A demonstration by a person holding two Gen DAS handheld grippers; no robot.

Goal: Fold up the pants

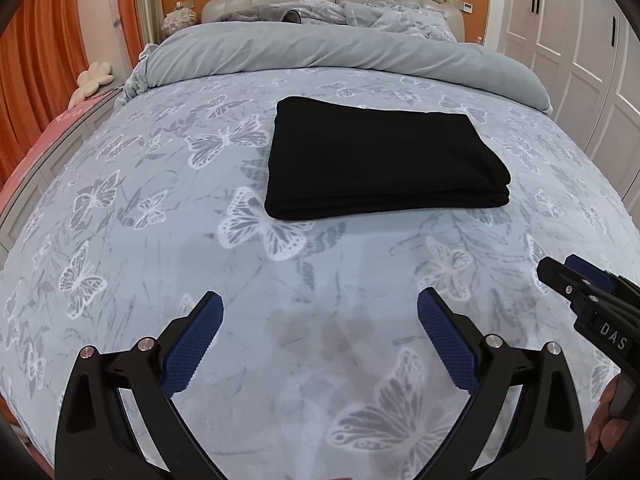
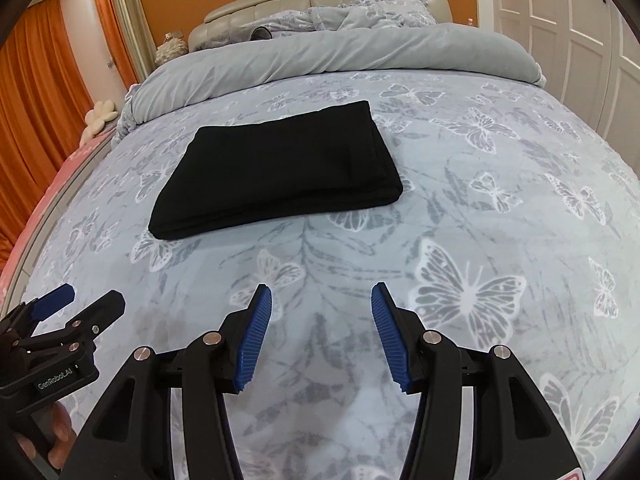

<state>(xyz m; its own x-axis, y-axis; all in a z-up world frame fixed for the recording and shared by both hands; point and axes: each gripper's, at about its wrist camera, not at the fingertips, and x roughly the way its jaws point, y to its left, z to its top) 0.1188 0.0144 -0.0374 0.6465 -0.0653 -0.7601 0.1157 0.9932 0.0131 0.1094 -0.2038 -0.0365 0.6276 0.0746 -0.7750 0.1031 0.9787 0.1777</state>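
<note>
Black fabric pants [image 1: 382,160] look neatly folded on the butterfly-print bedspread [image 1: 200,264]; our left gripper [image 1: 320,312] and right gripper [image 2: 322,304] hang spread, empty, near them, so we'd just leave it.

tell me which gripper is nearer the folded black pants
Roughly level, the left perhaps slightly nearer. The left gripper hangs open short of the pants; the right gripper, open too, sits beside it.

Pants [image 1: 380,160] plain black; bedspread [image 1: 160,240] pale blue-grey, patterned with white and grey butterflies; duvet [image 1: 320,52] plain grey; curtains [image 1: 36,60] orange; wardrobe doors [image 1: 568,40] white; gripper pads [image 2: 256,336] blue.
</note>
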